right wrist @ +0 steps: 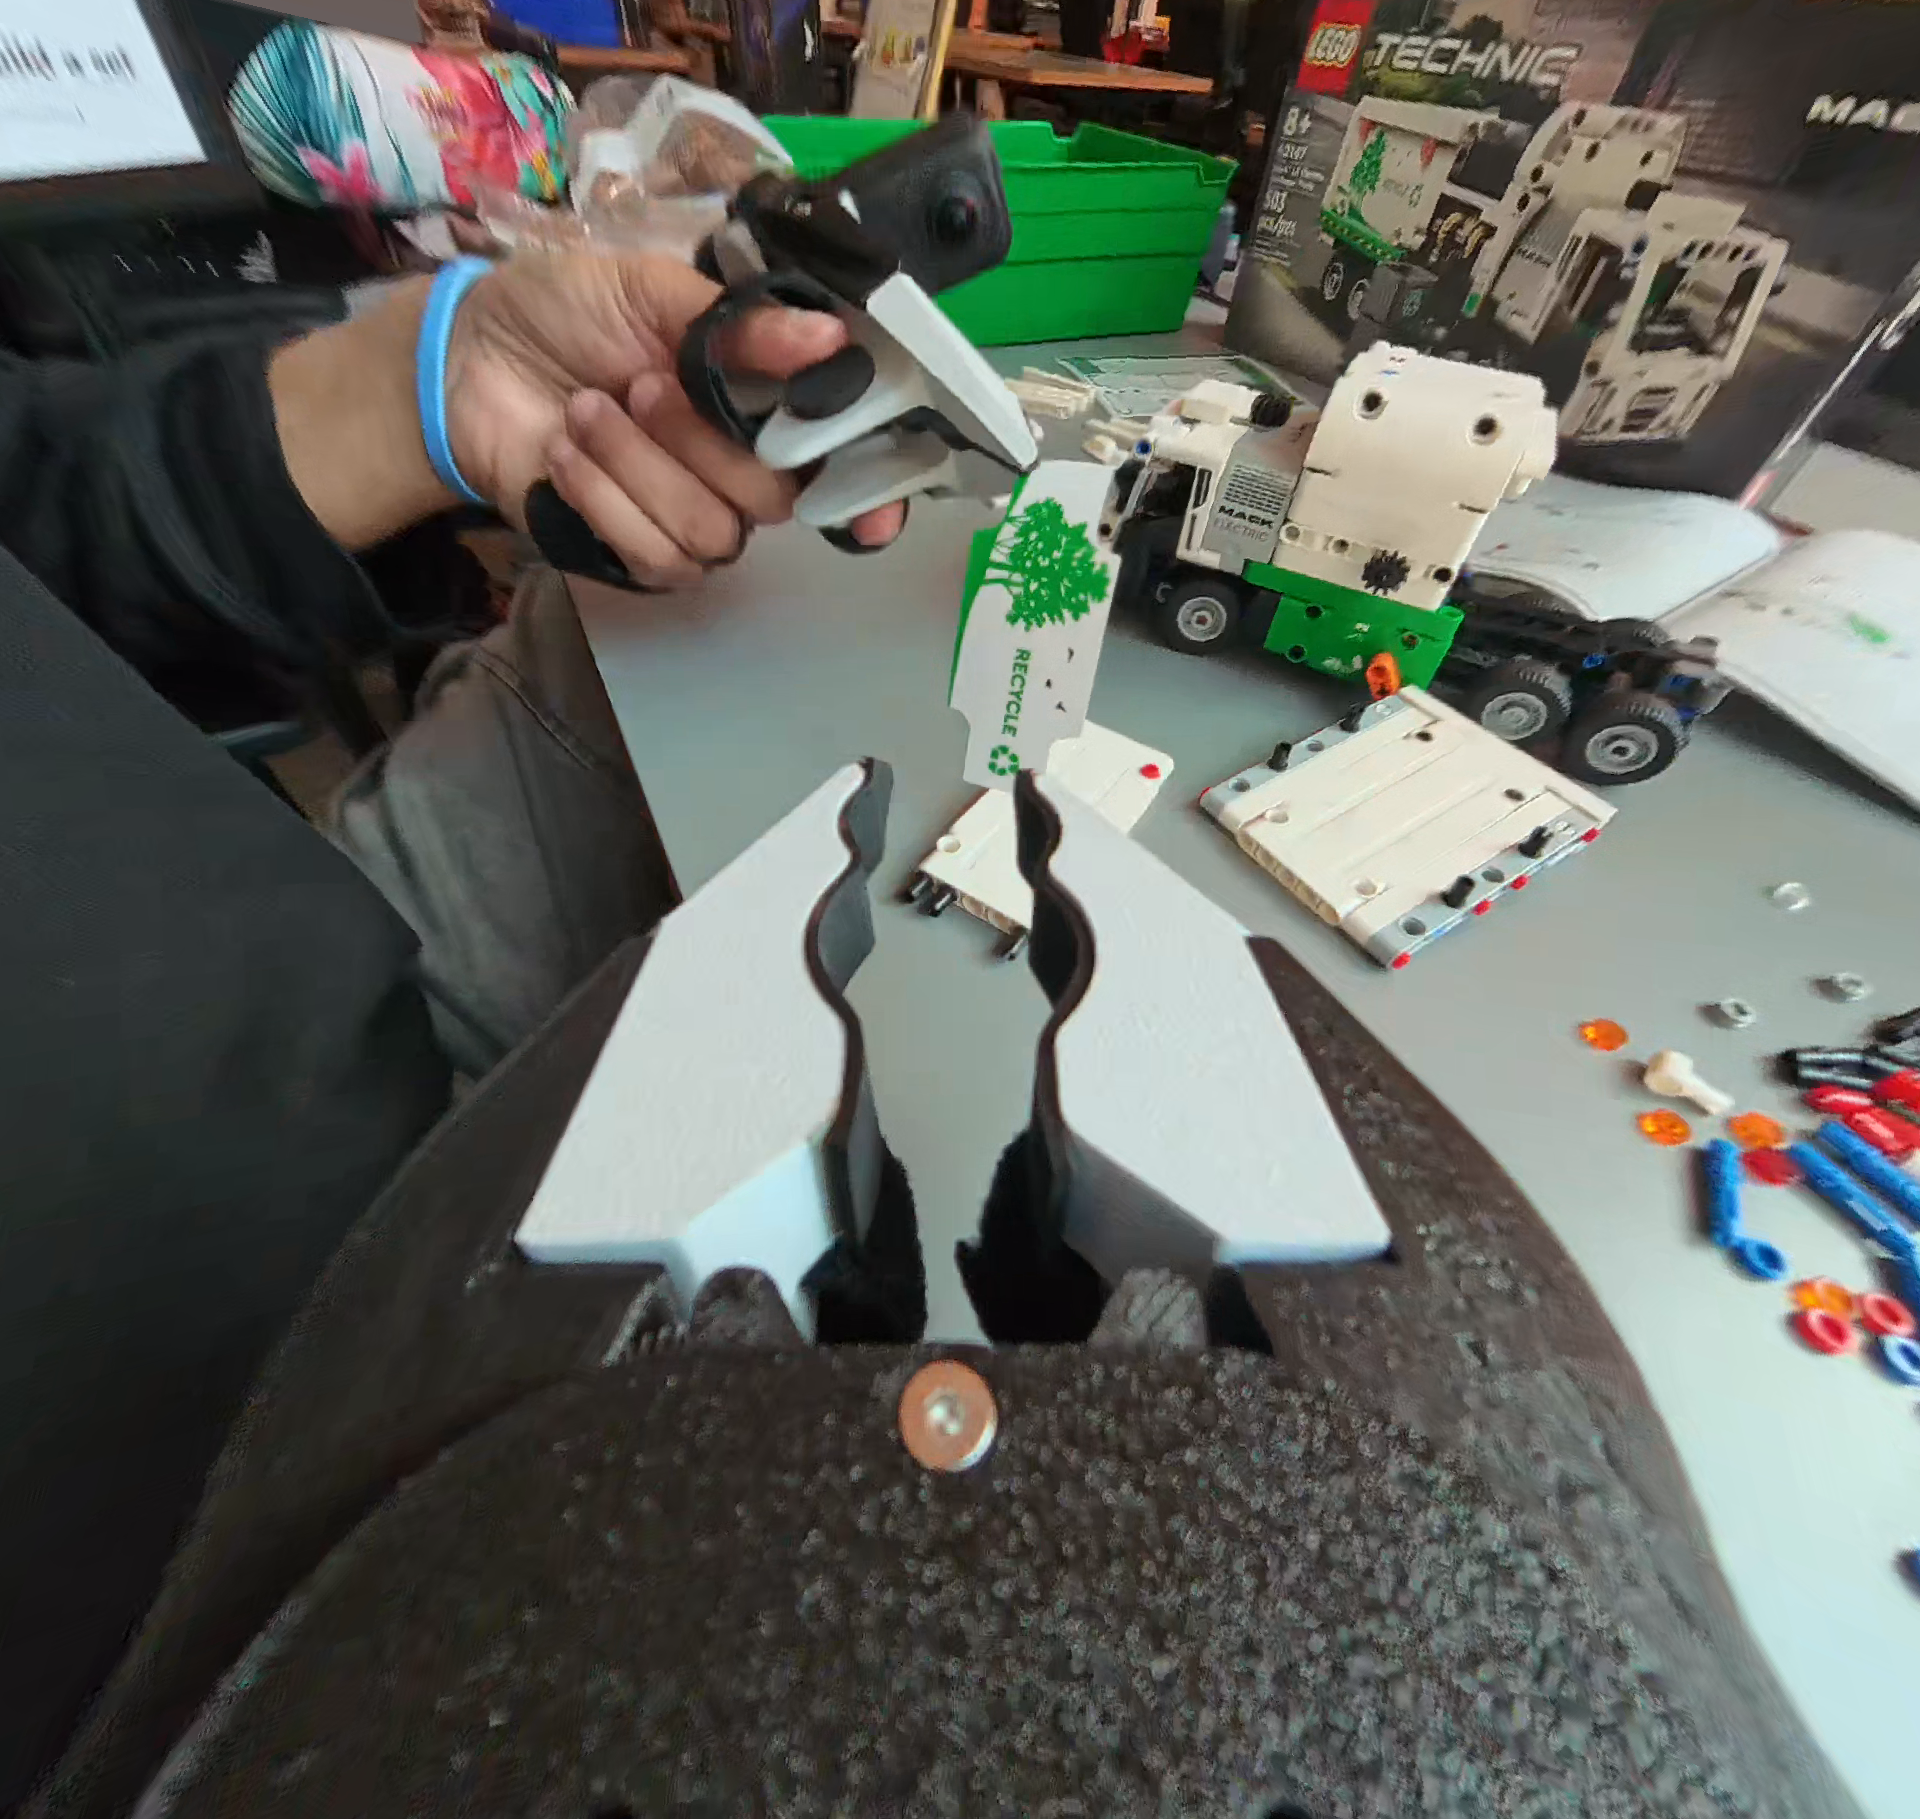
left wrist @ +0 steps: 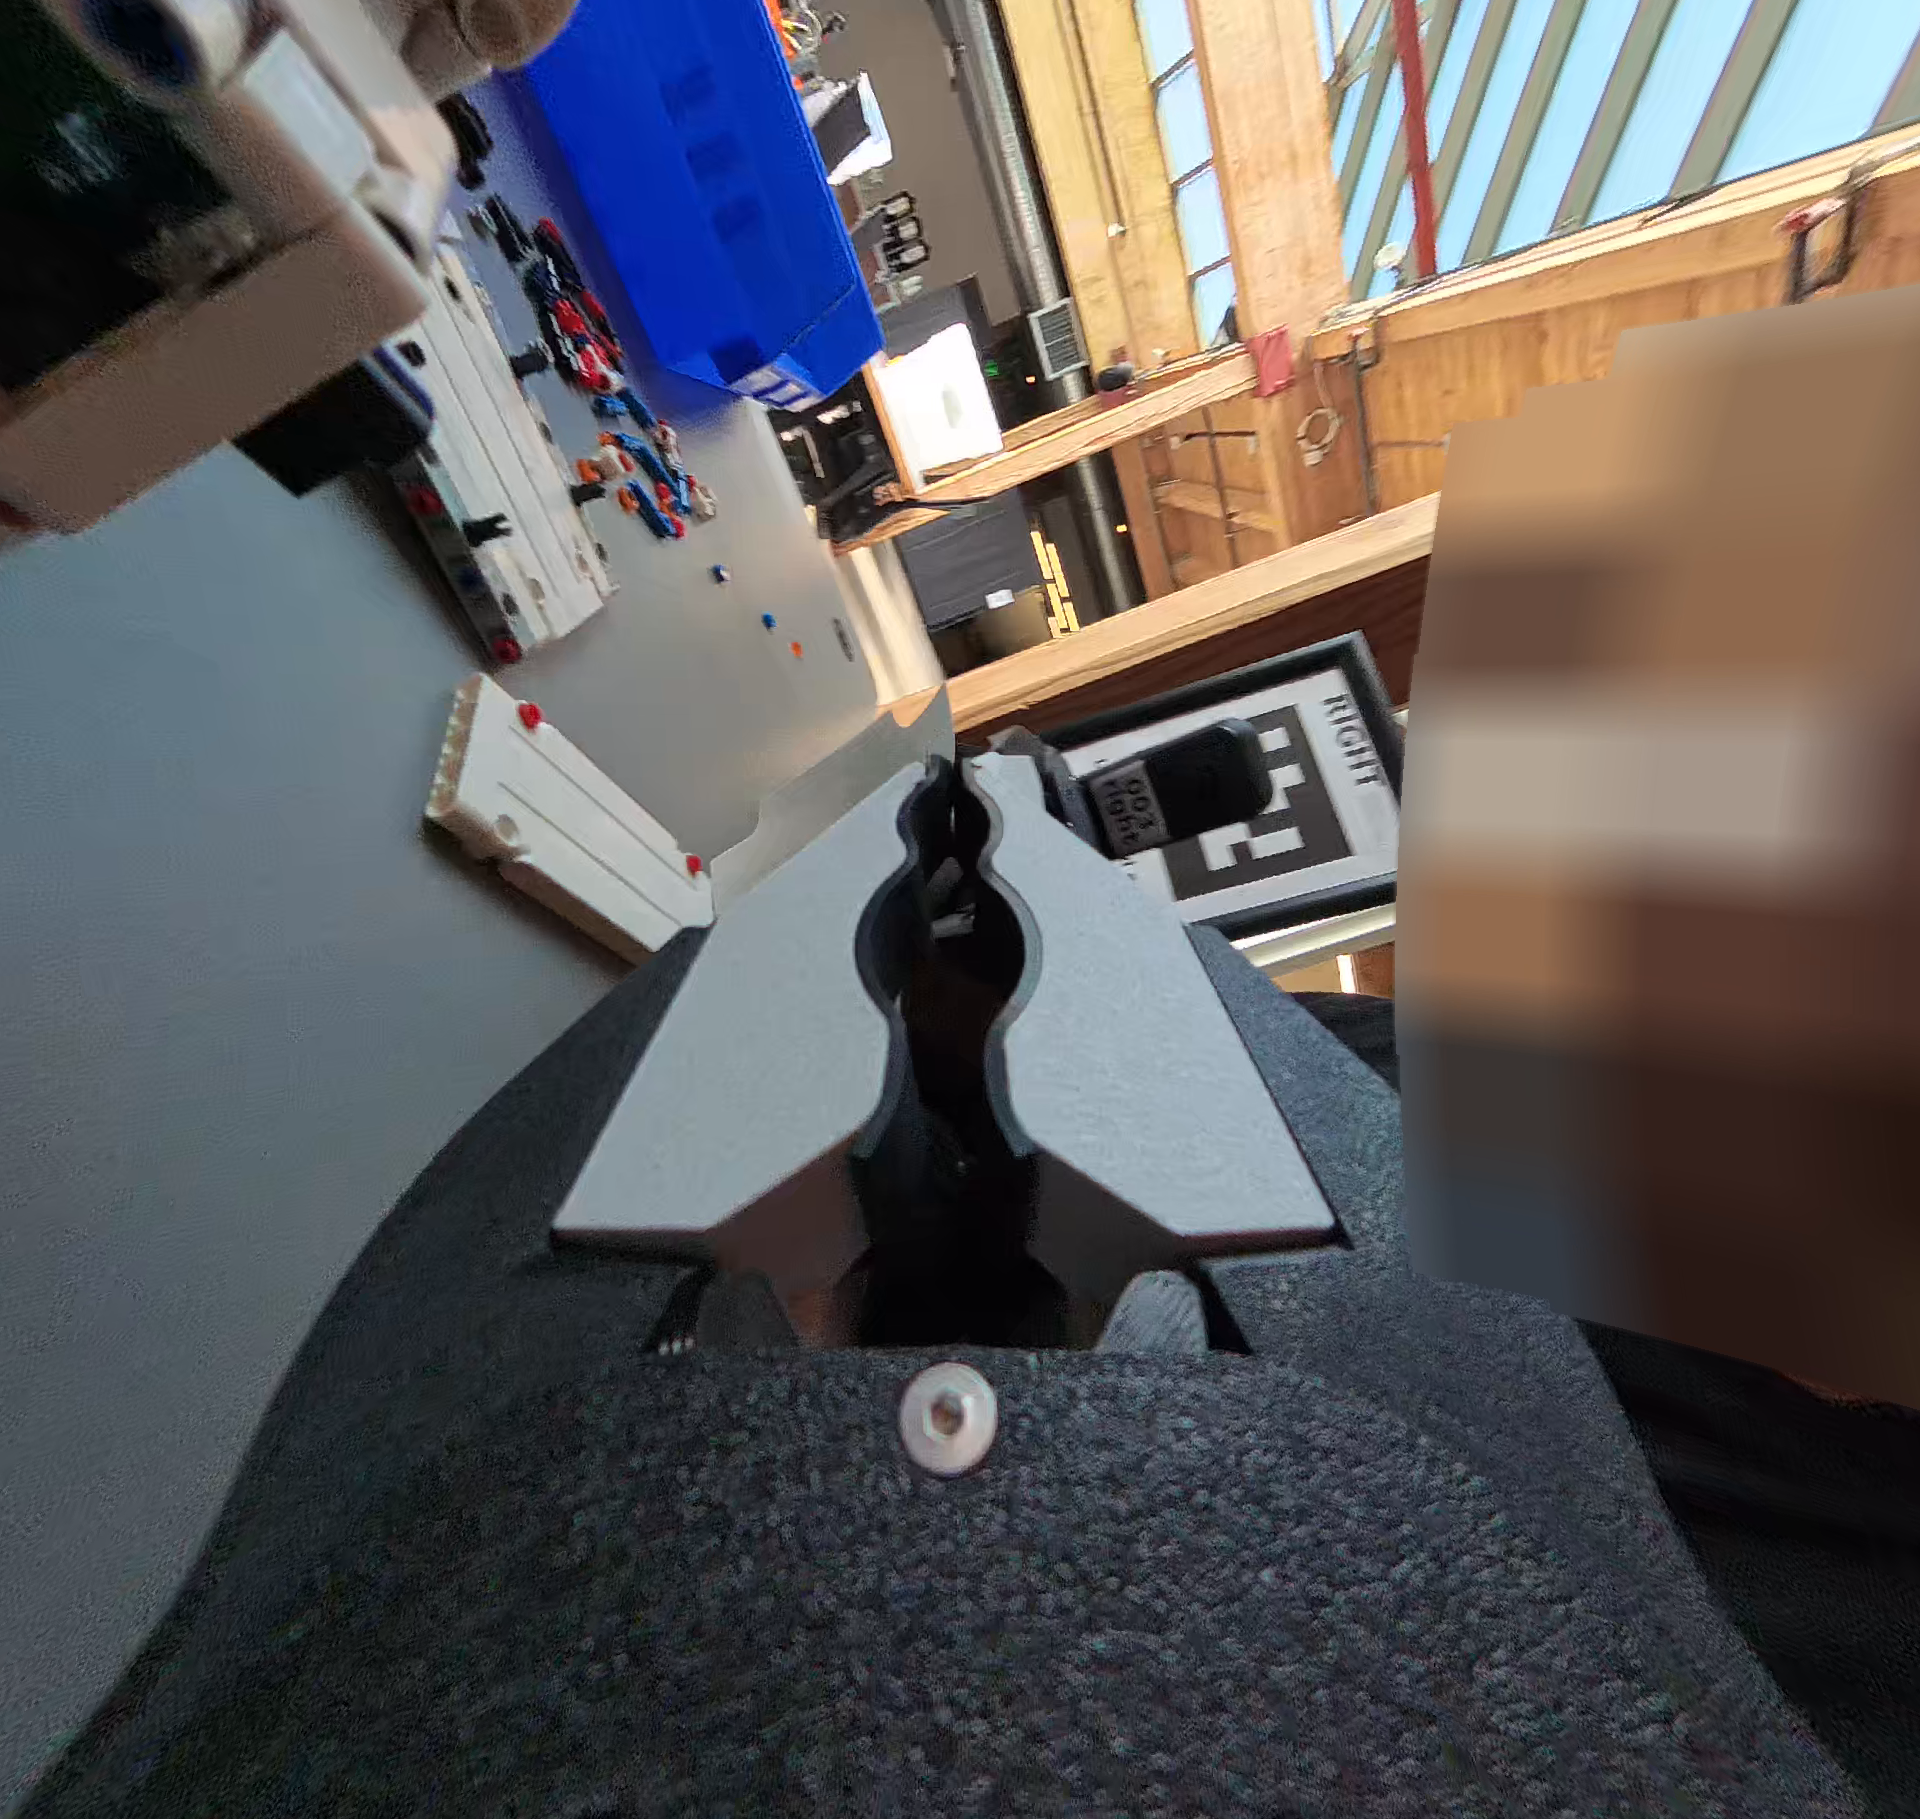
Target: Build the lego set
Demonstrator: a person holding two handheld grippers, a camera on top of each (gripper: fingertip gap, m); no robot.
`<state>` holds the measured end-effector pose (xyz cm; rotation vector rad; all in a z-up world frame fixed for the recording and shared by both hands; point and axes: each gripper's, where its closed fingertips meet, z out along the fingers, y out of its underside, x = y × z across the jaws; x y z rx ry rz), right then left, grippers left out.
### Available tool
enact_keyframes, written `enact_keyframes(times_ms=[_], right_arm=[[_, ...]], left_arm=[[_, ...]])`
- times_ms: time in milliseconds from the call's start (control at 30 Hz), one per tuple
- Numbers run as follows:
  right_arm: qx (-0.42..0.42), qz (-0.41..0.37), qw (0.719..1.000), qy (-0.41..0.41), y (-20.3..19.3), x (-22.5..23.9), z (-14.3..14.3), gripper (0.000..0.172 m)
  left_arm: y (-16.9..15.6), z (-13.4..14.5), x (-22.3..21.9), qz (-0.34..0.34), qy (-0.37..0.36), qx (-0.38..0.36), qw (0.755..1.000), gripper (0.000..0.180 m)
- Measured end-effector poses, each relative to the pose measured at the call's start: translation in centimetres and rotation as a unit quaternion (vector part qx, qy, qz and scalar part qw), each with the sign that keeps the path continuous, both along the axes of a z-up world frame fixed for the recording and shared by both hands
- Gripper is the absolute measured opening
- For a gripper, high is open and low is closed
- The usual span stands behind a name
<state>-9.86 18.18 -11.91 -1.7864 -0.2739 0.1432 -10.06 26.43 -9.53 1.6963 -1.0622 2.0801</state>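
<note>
My left gripper (right wrist: 1023, 460) pinches a white-and-green sticker (right wrist: 1039, 626); my right gripper (right wrist: 951, 782) is spread just below it.

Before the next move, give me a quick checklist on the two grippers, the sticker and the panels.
1. Left gripper pinches the white and green sticker by its top edge: ok.
2. Sticker hangs clear of the table: ok.
3. Right gripper fingers parted, nothing between them: ok.
4. Sticker's lower end touching the right fingertip: cannot tell.
5. Small white panel lies flat below the sticker: ok.
6. Larger panel and toy truck stand apart from both grippers: ok.
</note>
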Motion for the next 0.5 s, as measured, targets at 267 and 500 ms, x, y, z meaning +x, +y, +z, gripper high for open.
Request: enact_keyframes(times_ms=[267,500], right_arm=[[-0.106,0.021,0.99,0.092,1.3,2.8,-1.4,0.013],[-0.135,0.056,0.986,0.075,3.5,4.0,-2.3,0.013]], left_arm=[[0.0,-1.6,0.9,-0.023,0.037,-0.071,0.997,0.0],[0.7,-3.2,1.5,-0.023,0.069,-0.044,0.996,0.0]])
